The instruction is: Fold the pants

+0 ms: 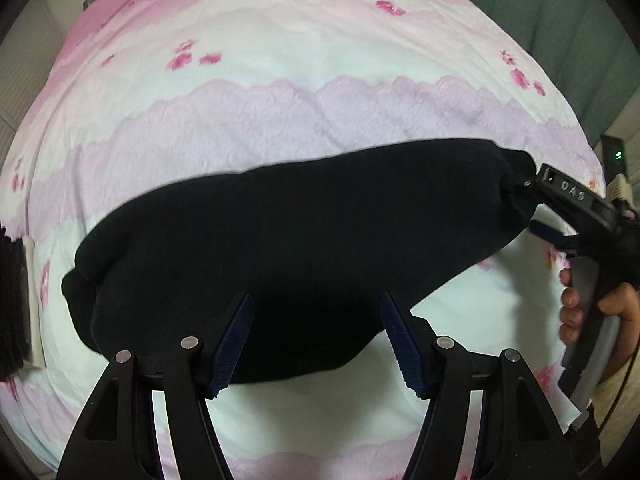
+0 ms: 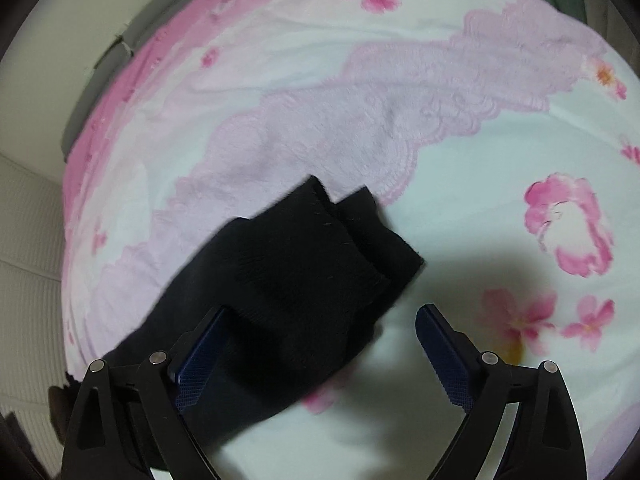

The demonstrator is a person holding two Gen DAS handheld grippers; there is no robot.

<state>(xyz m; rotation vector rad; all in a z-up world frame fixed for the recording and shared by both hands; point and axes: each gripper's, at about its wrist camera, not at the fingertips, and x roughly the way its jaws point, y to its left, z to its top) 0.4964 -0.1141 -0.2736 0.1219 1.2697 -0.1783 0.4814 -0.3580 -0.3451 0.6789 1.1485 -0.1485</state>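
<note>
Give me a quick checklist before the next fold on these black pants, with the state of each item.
1. Left gripper open, nothing pinched: ok.
2. Right gripper open, cuffs released: ok.
3. Black pants lying flat on the blanket: ok.
4. Two leg cuffs lined up: not ok, one sits offset from the other.
5. Waistband edges aligned: cannot tell.

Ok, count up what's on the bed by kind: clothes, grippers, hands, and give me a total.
Black pants: 1
Grippers: 2, the left gripper and the right gripper
Hands in view: 1, the hand on the right gripper's handle
Total: 4
</note>
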